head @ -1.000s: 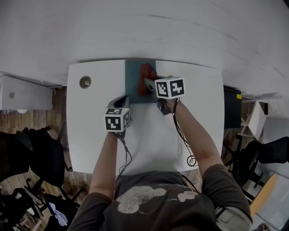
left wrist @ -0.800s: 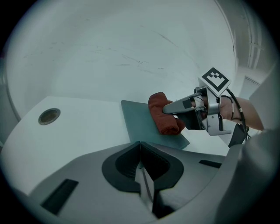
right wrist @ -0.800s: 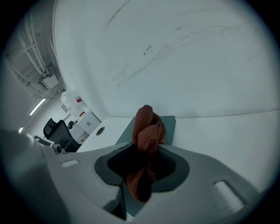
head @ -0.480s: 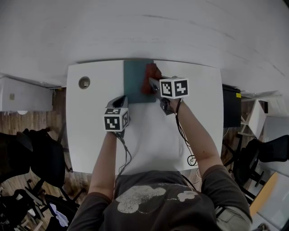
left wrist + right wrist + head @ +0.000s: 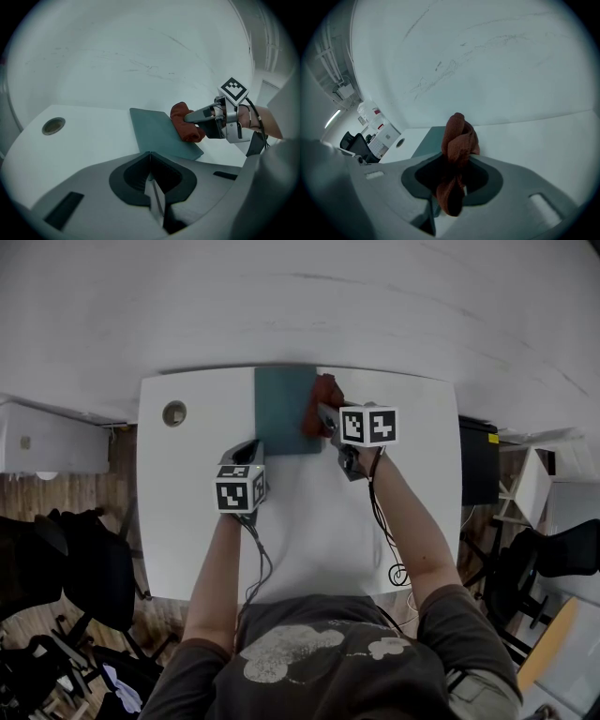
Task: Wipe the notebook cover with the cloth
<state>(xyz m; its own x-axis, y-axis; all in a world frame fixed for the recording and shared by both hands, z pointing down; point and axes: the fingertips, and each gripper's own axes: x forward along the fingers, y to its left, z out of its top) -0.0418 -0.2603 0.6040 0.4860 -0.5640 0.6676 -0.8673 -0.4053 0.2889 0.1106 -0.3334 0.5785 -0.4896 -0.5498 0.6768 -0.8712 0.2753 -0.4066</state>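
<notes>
Since a second ago the right gripper [image 5: 317, 412] has slid to the right across the notebook [image 5: 281, 413], carrying the cloth [image 5: 457, 145] from the middle of the cover out to its right edge. The left gripper [image 5: 152, 190] has stayed where it was.

From where I stand, the notebook is a dark teal rectangle lying flat against the far edge of the white table [image 5: 187, 521], roughly midway along that edge. The cloth is a rust-red bunch, twisted and crumpled, and the right gripper's jaws are clamped on it; a tail of fabric hangs down between them while the bulk of it sticks out in front. The bunch sits right at the notebook's right edge, partly over the cover. Whether it presses on the cover or just skims it, I cannot tell.

The left gripper's jaws are pressed together with nothing between them. It sits just beside the notebook's near left corner, over bare table; whether it touches the book is not clear.

A round cable hole [image 5: 173, 412] sits in the table near the far left corner, well apart from the notebook. Thin black cables [image 5: 258, 559] trail from both grippers back toward the person.
</notes>
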